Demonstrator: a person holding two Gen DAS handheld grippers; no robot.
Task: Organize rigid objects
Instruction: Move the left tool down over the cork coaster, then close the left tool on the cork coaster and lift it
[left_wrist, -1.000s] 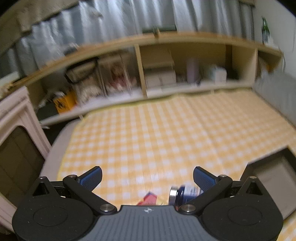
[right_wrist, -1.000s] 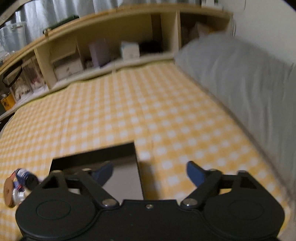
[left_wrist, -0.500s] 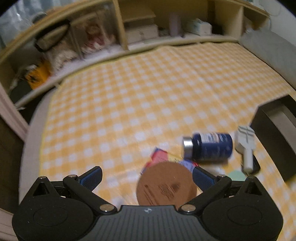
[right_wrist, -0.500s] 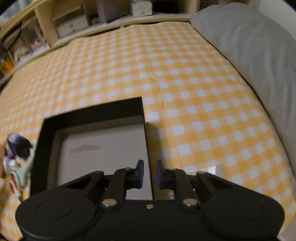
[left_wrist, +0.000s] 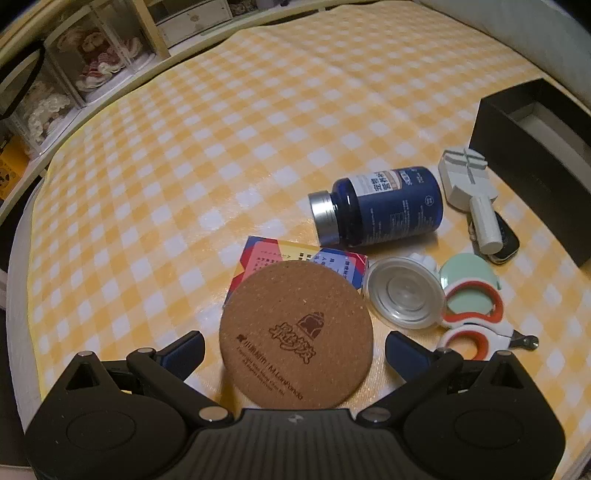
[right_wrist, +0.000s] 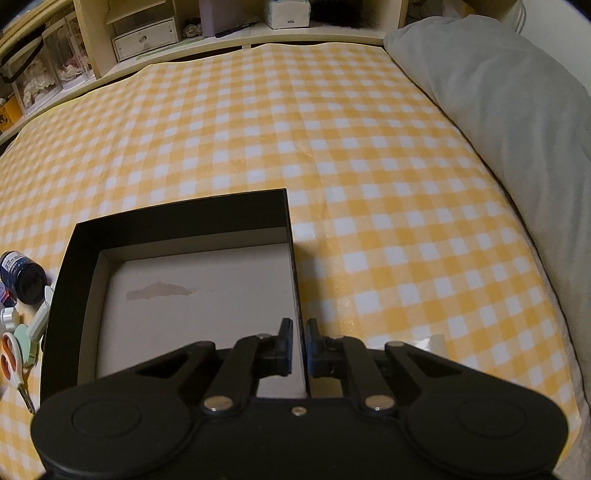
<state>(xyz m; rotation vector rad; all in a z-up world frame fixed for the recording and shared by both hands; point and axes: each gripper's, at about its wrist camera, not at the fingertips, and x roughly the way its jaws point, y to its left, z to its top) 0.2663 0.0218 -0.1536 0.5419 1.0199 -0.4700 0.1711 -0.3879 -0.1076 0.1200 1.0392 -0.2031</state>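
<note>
My left gripper (left_wrist: 295, 350) is open, its fingers either side of a round cork coaster (left_wrist: 295, 334) that lies on a colourful card box (left_wrist: 266, 258). Beyond lie a blue bottle (left_wrist: 384, 206) on its side, a clear lid (left_wrist: 404, 291), a mint and orange scissors-like tool (left_wrist: 472, 306), a white tool (left_wrist: 469, 184) and a dark key fob (left_wrist: 506, 240). My right gripper (right_wrist: 299, 343) is shut on the right wall of the black open box (right_wrist: 177, 218). The box is empty inside.
A yellow checked cloth (right_wrist: 332, 129) covers the surface. A grey pillow (right_wrist: 517, 122) lies along the right edge. Wooden shelves (right_wrist: 147, 29) with boxes and dolls stand at the back. The box also shows at the right of the left wrist view (left_wrist: 524, 147).
Both grippers tilted down and moved in. My left gripper came down over the coaster. My right gripper closed from open onto the box's right wall.
</note>
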